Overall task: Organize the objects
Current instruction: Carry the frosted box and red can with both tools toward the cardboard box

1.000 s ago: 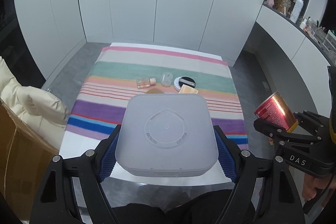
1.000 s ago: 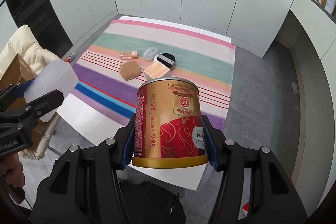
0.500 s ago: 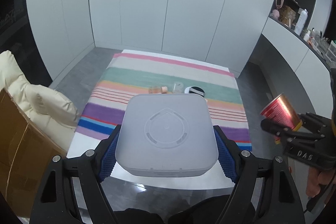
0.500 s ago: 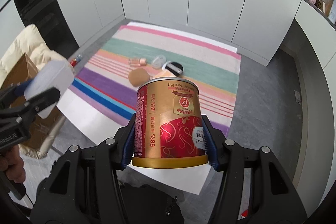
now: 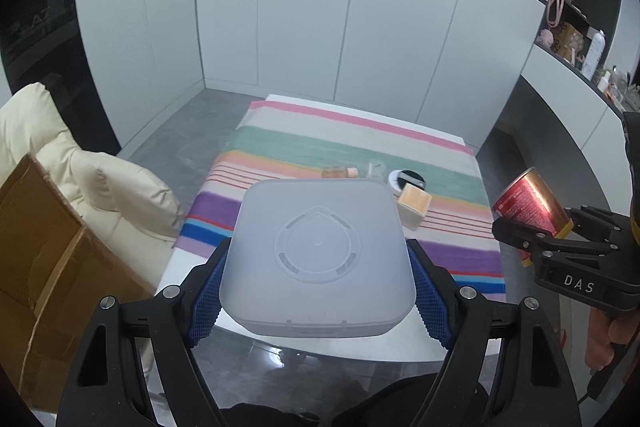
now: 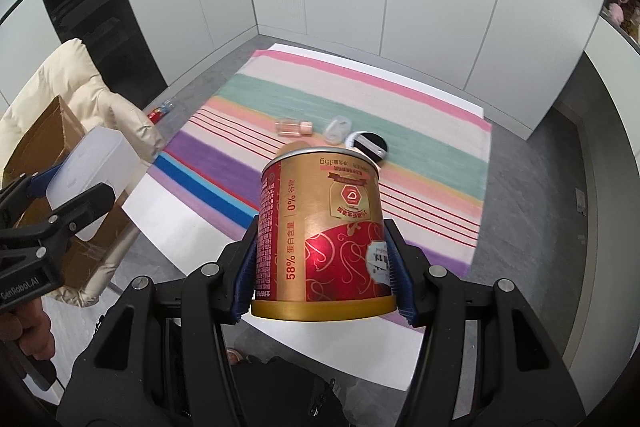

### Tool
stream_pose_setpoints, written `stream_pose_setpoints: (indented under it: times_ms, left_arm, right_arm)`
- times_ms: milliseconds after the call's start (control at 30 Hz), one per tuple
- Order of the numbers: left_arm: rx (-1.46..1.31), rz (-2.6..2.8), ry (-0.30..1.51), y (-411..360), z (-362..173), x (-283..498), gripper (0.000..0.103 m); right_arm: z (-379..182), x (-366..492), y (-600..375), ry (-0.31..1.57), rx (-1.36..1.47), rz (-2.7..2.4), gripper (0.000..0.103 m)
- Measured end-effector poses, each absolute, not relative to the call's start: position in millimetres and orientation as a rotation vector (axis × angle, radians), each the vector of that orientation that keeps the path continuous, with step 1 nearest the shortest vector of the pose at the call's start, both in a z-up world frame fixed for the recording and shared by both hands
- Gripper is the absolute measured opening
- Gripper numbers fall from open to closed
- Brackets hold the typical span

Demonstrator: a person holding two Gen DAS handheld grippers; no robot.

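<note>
My left gripper [image 5: 318,291] is shut on a translucent white plastic box [image 5: 316,247], blue pads pressed to its two sides, held in the air in front of the table. My right gripper [image 6: 322,271] is shut on a red and gold can [image 6: 320,223], held upright. Each shows in the other view: the can [image 5: 528,203] at the right, the box [image 6: 92,163] at the left. On the striped cloth [image 6: 400,115] lie a small peach-capped bottle [image 6: 294,127], a clear lid [image 6: 338,129], a black and white compact [image 6: 368,145] and a peach block [image 5: 414,203].
A cream padded jacket [image 5: 100,179] drapes over a seat at the left, with an open cardboard box [image 5: 40,247] against it. White cabinet doors close off the back. A counter and shelves with bottles [image 5: 592,55] run along the right. Grey floor surrounds the table.
Both grippers have drawn back from the table, so the cloth and its objects look smaller and farther. Each keeps the same hold on its object.
</note>
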State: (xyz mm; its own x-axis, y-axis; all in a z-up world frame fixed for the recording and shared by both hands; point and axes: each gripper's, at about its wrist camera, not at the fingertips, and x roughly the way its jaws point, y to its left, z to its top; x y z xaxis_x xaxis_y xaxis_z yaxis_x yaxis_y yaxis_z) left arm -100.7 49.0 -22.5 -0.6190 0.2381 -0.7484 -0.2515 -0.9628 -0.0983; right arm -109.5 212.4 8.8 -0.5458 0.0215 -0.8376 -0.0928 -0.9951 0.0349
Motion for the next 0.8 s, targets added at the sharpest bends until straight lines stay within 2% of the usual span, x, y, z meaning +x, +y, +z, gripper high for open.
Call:
stream_pose_setpoints:
  times_ms: [800]
  left_arm:
    - [-1.227, 2.721, -0.114, -32.3, -21.1, -105.2, 0.083]
  right_arm:
    - [6.6, -158.8, 115.0, -0.009, -1.482, 2.855, 0.058]
